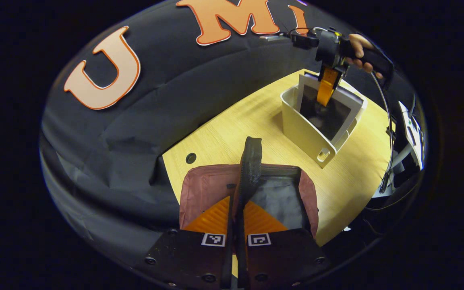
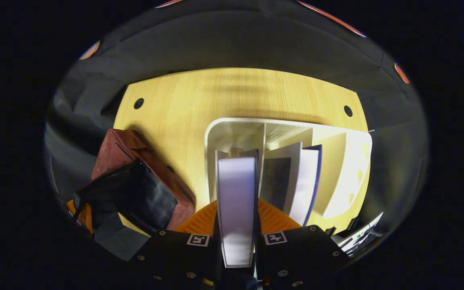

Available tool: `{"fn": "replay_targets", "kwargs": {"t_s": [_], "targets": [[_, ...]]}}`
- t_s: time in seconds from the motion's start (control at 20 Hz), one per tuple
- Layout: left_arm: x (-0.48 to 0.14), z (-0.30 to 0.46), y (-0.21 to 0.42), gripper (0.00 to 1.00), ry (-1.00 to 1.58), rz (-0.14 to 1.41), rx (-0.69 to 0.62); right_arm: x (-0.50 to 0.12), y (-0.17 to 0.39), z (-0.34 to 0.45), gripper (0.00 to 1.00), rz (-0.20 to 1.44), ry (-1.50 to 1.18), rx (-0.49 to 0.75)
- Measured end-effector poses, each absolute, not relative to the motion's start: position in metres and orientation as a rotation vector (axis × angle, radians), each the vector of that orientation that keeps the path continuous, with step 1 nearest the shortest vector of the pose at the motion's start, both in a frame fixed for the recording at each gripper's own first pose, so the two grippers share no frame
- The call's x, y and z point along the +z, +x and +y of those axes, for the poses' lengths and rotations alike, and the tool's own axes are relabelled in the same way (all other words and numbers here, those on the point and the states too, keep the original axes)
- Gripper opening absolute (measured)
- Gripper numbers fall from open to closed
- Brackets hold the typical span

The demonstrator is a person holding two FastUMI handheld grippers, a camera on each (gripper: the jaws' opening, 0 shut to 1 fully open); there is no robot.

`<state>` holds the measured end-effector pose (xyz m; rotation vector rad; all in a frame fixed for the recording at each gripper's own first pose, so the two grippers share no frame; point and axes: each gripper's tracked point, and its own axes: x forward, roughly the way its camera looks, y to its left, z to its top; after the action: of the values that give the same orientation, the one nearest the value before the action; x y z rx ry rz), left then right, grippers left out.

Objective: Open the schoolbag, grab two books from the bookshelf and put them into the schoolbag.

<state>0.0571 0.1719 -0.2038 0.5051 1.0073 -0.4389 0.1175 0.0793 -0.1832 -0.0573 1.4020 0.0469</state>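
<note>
At the table's (image 2: 199, 100) near edge, the left gripper (image 1: 238, 225) pinched the schoolbag's (image 1: 204, 187) strap (image 1: 250, 169). The right gripper (image 2: 237, 237) clamped a book (image 2: 236, 201) in the bookshelf (image 2: 344, 161).

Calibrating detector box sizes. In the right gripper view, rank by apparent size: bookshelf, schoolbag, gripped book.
1. bookshelf, the widest.
2. schoolbag, partly cut off at the edge, so close to the bookshelf.
3. gripped book, smallest, though nearness to the camera enlarges it.
</note>
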Motion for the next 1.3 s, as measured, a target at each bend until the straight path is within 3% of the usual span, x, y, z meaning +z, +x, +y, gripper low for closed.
{"fn": "replay_targets", "kwargs": {"t_s": [0.3, 0.65, 1.3], "targets": [[-0.203, 0.173, 0.055, 0.06, 0.493, 1.005, -0.434, -0.112, 0.105, 0.062, 0.33, 1.287, 0.041, 0.058], [-0.199, 0.178, 0.055, 0.06, 0.496, 1.013, -0.42, -0.052, 0.069, 0.075, 0.33, 1.149, 0.208, 0.16], [-0.187, 0.185, 0.05, 0.04, 0.436, 1.043, -0.39, -0.102, 0.021, 0.173, 0.31, 1.143, 0.498, 0.368]]}}
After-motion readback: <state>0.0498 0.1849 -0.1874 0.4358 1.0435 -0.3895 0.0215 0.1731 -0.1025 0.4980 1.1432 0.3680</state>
